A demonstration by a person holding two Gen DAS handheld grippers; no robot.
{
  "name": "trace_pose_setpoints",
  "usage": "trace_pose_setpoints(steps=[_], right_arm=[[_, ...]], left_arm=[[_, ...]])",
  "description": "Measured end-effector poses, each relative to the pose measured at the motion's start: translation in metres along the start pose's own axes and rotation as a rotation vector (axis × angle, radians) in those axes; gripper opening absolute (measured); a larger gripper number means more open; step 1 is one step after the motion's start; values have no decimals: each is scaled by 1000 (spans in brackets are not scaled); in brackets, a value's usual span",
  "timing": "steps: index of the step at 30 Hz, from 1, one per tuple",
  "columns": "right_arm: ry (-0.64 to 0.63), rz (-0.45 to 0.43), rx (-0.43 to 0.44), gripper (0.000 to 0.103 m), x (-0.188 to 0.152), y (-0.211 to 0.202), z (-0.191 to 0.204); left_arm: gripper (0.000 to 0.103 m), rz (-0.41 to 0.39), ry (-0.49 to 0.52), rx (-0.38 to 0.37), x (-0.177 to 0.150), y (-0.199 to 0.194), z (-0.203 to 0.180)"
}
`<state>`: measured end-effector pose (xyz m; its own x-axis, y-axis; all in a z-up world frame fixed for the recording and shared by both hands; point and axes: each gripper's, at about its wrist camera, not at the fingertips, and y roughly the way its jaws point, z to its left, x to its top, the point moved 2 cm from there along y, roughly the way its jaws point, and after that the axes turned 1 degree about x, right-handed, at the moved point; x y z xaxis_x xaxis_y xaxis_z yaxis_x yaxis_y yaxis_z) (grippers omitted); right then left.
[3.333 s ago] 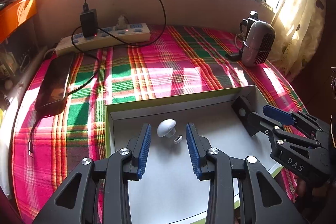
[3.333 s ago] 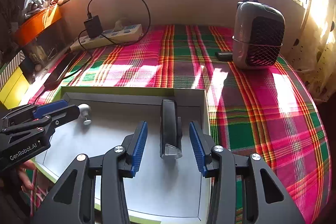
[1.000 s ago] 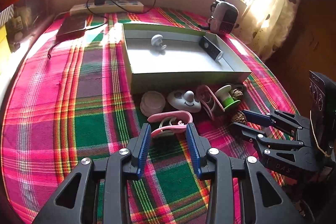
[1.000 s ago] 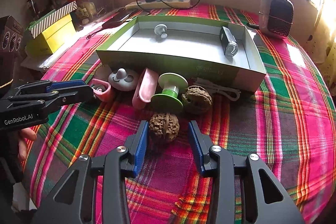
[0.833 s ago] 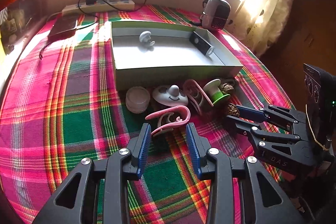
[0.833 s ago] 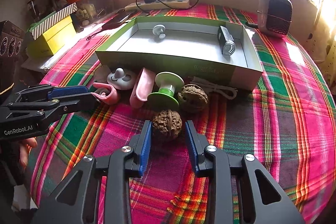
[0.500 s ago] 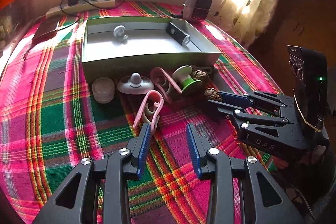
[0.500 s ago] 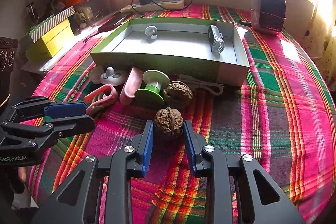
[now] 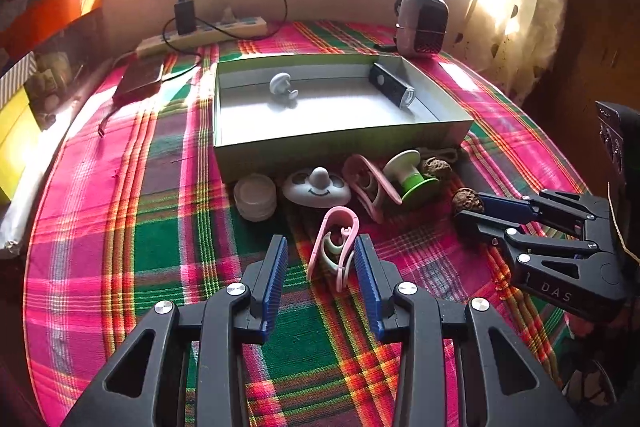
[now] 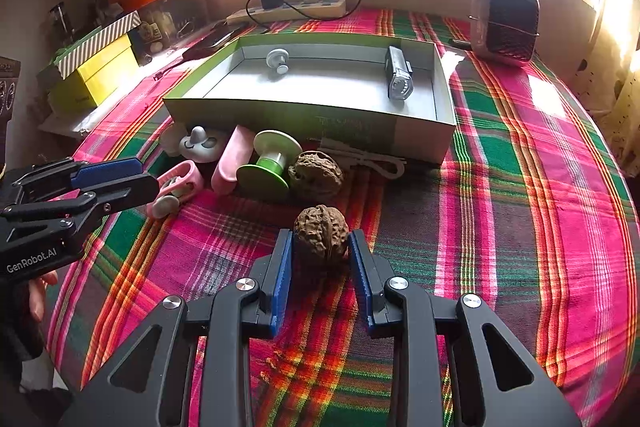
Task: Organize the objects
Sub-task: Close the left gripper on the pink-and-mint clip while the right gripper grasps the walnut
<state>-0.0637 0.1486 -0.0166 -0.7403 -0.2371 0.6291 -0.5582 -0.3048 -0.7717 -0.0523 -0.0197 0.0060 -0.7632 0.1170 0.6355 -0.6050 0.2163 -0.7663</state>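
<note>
A green-rimmed box (image 9: pixel 344 139) (image 10: pixel 304 115) holds a white knob (image 9: pixel 281 85) and a black device (image 9: pixel 391 89). In front of it lie a pink clip (image 9: pixel 336 243), a white smiley holder (image 9: pixel 318 185), a round lid (image 9: pixel 255 195), a second pink clip (image 9: pixel 366 185), a green spool (image 10: pixel 270 161) and a walnut (image 10: pixel 316 171). My left gripper (image 9: pixel 321 263) is open around the pink clip, which leans by the right finger. My right gripper (image 10: pixel 320 259) is shut on another walnut (image 10: pixel 321 233).
A power strip (image 9: pixel 204 33) with charger and cable lies at the back. A small heater (image 10: pixel 505 19) stands back right. A dark phone (image 9: pixel 140 81) lies left of the box. Yellow boxes (image 10: pixel 96 73) sit at the table's left edge. A white cable (image 10: pixel 368 159) lies by the box front.
Both grippers pulled back from the box to the pile in front. The right gripper closed on the walnut. The pink clip now lies between the left fingers.
</note>
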Motion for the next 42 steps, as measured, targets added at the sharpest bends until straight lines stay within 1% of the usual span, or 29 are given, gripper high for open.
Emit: trace_pose_setpoints(steps=[4, 9, 10, 26, 31, 42], right_arm=[[0, -1, 0, 30, 0, 0, -3], [-2, -5, -2, 30, 0, 0, -5], [-5, -5, -2, 30, 0, 0, -5], [-2, -2, 8, 30, 1, 2, -8], [-2, -2, 6, 30, 1, 2, -8], [-8, -2, -2, 29, 1, 2, -6]], left_arm=[[33, 33, 11, -62, 1, 10, -6], [33, 57, 32, -26, 2, 22, -14], [33, 50, 36, -18, 3, 22, -15], [32, 45, 32, 22, 7, 27, -16], [22, 44, 18, 42, 7, 27, -13], [21, 37, -1, 27, 6, 26, -10]])
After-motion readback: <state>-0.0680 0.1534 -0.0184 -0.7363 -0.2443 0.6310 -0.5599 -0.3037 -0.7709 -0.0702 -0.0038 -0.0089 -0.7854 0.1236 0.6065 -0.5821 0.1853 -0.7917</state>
